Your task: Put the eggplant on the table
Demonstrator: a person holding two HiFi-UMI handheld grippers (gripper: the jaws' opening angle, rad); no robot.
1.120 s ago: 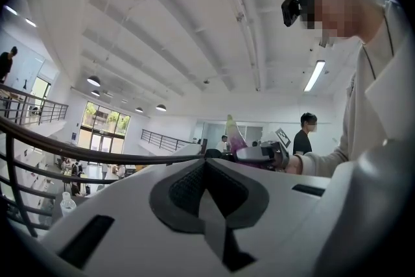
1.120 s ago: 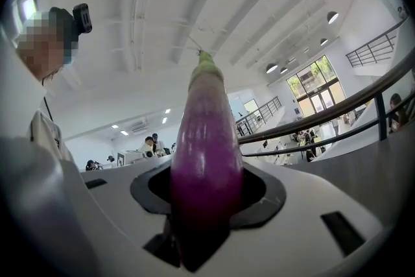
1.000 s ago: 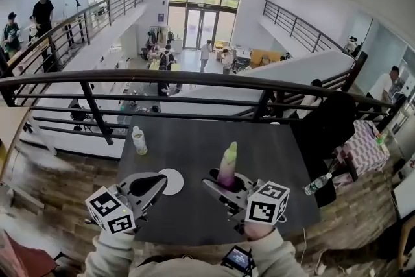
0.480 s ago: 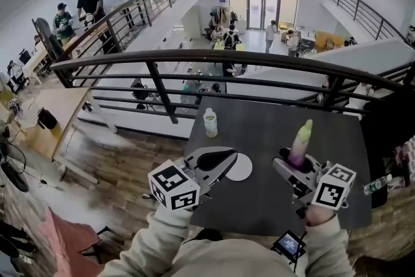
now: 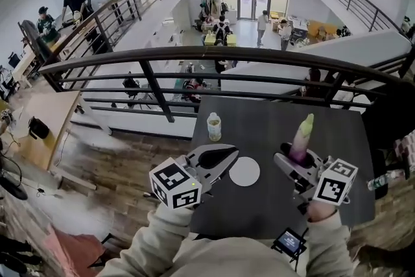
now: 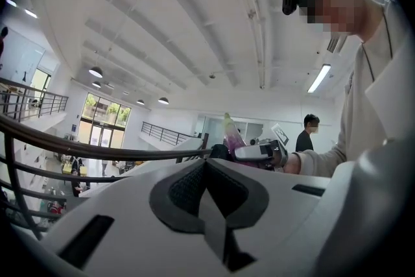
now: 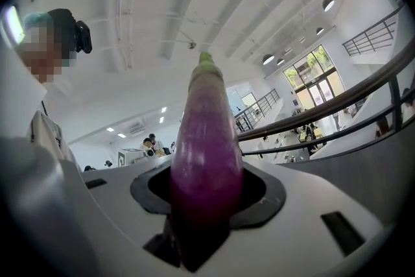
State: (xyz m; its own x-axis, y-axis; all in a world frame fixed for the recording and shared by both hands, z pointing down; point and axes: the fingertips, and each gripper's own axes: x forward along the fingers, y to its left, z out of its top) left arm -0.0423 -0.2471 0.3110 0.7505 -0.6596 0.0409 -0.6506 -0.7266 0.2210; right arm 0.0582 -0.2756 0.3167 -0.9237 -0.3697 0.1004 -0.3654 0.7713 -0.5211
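Note:
A purple eggplant [image 5: 300,137] with a pale green tip stands upright in my right gripper [image 5: 290,159], which is shut on its lower end above the dark grey table [image 5: 259,117]. In the right gripper view the eggplant [image 7: 206,133] fills the gap between the jaws of the right gripper [image 7: 207,181]. My left gripper [image 5: 228,157] hovers over the table's left front part, its jaws closed with nothing in them. From the left gripper [image 6: 206,164], I see the eggplant [image 6: 231,135] and the right gripper [image 6: 258,152] off to the right.
A flat white disc [image 5: 244,172] lies on the table between the two grippers. A small clear bottle [image 5: 214,127] stands near the table's far left corner. A dark railing [image 5: 194,58] runs behind the table, with an open drop to a lower floor beyond it.
The head view has swung left, so the table now sits further right in the picture. Both grippers have shifted level across it. The eggplant stays upright in the right gripper.

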